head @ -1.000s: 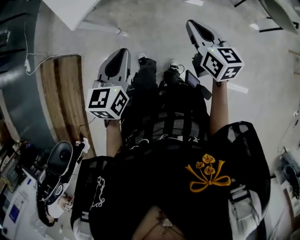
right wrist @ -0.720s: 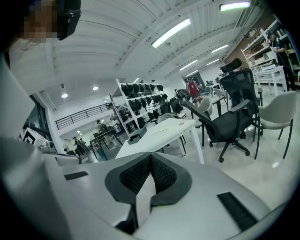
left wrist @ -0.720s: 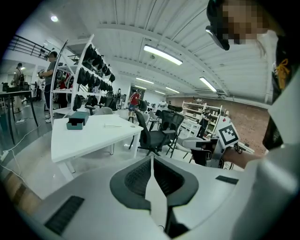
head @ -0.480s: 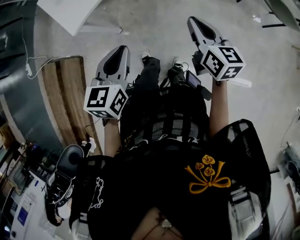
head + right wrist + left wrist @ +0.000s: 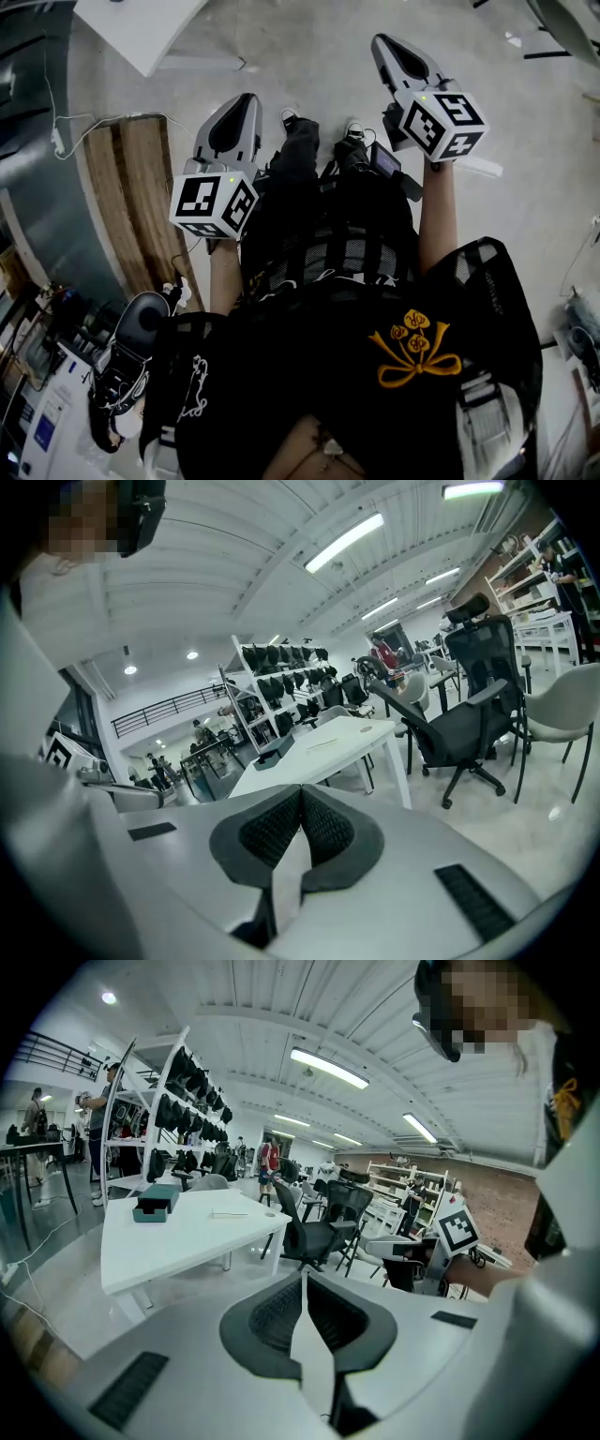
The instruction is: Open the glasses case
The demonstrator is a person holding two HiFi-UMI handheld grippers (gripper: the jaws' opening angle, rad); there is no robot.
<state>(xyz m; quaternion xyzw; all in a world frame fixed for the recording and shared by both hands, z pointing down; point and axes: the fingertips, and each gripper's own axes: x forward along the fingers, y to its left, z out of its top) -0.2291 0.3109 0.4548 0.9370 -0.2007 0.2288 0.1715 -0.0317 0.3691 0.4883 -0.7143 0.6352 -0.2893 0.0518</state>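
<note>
Well apart from the white tabletop, the left hand-held gripper and the right hand-held gripper are held closed and empty, apparently since nothing is yet within reach.

A white table carries a teal box and a thin pale strip.

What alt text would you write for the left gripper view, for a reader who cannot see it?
The left gripper is shut, nothing between its jaws, pointing into a large hall. Beyond stands a white table with a small teal box on it, and black office chairs beside it.
</note>
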